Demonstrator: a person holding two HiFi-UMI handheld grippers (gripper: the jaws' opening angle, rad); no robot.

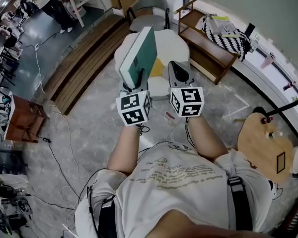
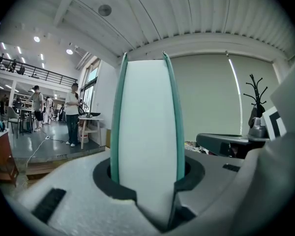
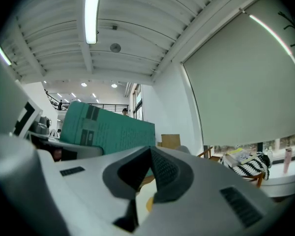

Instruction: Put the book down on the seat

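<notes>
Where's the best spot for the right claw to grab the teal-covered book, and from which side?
The teal-covered book stands upright, pinched at its bottom edge by the left claw. I'd grip that thin bottom edge alongside, coming from below.

We show the book (image 1: 141, 53) with teal covers and white page edges, and a white seat (image 1: 176, 46) with a yellow patch. The left claw (image 1: 134, 85) and right claw (image 1: 176, 68) are grey, bearing black-and-white square markers. At far right, the bag (image 1: 227, 36) is black-and-white striped.

Left gripper (image 1: 132, 87) laden; right gripper (image 1: 176, 66) jaws together.
</notes>
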